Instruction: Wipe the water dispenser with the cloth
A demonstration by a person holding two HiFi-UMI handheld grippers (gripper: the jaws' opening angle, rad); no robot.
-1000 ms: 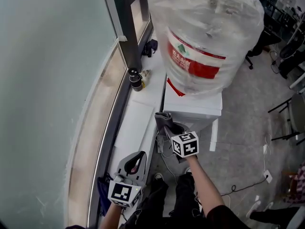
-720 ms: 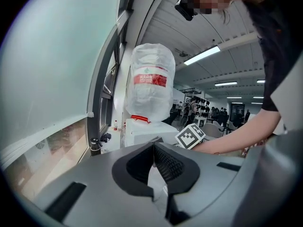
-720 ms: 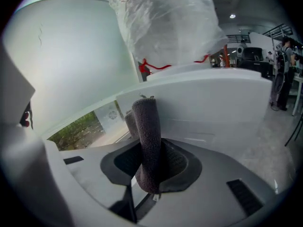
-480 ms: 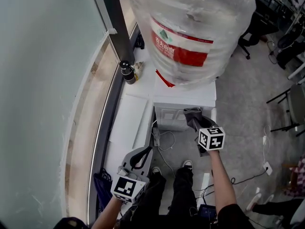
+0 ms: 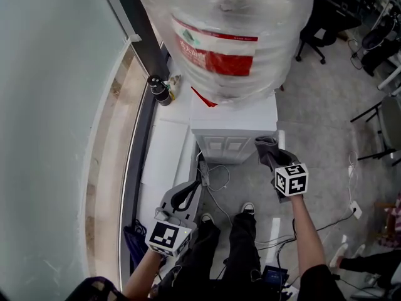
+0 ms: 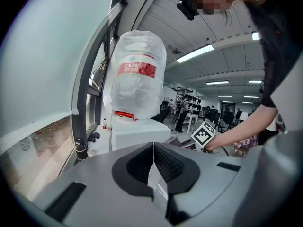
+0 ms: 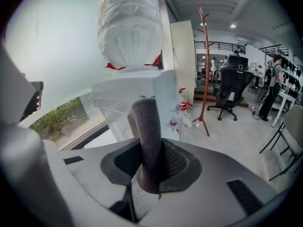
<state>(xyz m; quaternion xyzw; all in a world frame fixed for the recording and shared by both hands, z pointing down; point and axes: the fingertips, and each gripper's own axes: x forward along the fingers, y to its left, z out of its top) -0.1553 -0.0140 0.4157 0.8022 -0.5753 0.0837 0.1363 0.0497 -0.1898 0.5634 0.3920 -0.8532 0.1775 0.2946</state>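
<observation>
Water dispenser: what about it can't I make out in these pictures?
- Most of the top of the water dispenser: head view, the wrapped bottle covers it.
- Label print: too small, blurred by plastic wrap, every view.
- Base: left gripper view, the left gripper blocks it.
- Whether the cloth in the right gripper touches it: no view settles that.

rough grey cloth (image 7: 146, 141), crinkled glossy plastic wrap (image 5: 232, 24)

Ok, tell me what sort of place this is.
Probably an open-plan office or lab: a water dispenser beside a big window, a swivel office chair and a coat stand.
</observation>
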